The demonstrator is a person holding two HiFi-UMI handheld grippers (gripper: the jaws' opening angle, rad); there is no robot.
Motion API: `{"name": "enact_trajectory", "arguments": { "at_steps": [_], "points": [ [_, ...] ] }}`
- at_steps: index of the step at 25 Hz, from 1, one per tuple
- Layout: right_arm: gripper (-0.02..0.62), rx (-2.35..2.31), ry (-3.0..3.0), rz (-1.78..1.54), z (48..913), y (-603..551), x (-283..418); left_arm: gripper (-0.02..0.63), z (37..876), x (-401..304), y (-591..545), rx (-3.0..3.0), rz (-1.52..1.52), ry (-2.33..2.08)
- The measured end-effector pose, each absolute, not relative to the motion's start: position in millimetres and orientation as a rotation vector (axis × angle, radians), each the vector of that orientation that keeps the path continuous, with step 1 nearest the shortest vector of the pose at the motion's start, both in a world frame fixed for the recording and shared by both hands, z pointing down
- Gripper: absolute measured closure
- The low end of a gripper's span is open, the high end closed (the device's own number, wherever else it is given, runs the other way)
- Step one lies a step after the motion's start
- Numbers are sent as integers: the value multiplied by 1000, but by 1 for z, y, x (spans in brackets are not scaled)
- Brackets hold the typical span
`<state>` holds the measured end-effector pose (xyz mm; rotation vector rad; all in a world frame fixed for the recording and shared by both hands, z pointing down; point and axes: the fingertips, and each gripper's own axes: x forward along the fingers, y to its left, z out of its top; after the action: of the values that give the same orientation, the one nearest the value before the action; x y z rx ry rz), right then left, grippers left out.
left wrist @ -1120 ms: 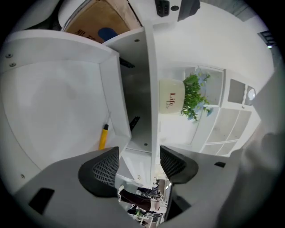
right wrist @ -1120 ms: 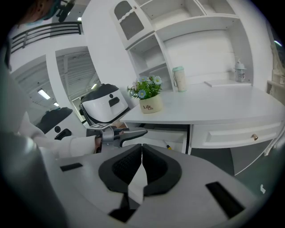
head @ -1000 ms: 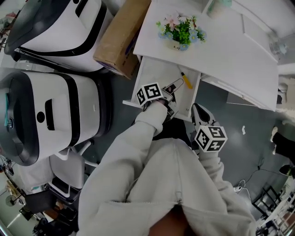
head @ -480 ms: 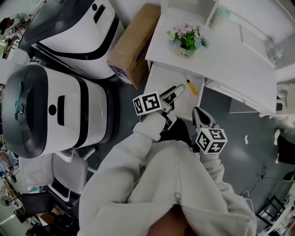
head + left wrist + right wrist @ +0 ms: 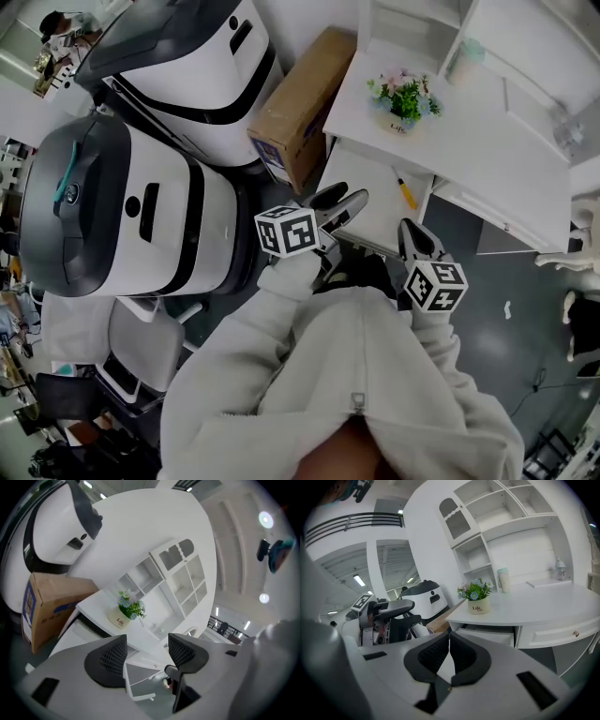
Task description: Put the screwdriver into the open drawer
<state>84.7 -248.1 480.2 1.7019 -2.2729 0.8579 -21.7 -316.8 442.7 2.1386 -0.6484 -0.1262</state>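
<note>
Head view: the yellow-handled screwdriver (image 5: 405, 191) lies inside the open drawer (image 5: 370, 214) under the white tabletop (image 5: 469, 131), toward the drawer's right side and touching neither tongs. The left tongs (image 5: 343, 202) hover over the drawer at nine o'clock of the screwdriver, jaws spread wide with nothing between them. The right tongs (image 5: 413, 240) sit at six o'clock of it, jaws pressed together, empty. A potted flower (image 5: 405, 97) stands at twelve o'clock on the tabletop.

The right gripper (image 5: 449, 641), jaws together, faces a flowerpot (image 5: 478, 605) on a desk (image 5: 534, 603).
</note>
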Motion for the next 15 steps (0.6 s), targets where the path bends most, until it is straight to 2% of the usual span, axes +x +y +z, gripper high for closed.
{"name": "enact_trajectory", "arguments": {
  "at_steps": [7,13,15],
  "points": [
    [563,1653,-2318,831,478,-258,74,375,424,-59,-305,2345,-22,-825],
    [562,1666,-2361,736,465,-269,78,533,420,-85,-301,2571,217,-1151],
    [562,1695,-2390,656,454,-274,82,562,417,-89,-299,2630,247,-1207]
  ]
}}
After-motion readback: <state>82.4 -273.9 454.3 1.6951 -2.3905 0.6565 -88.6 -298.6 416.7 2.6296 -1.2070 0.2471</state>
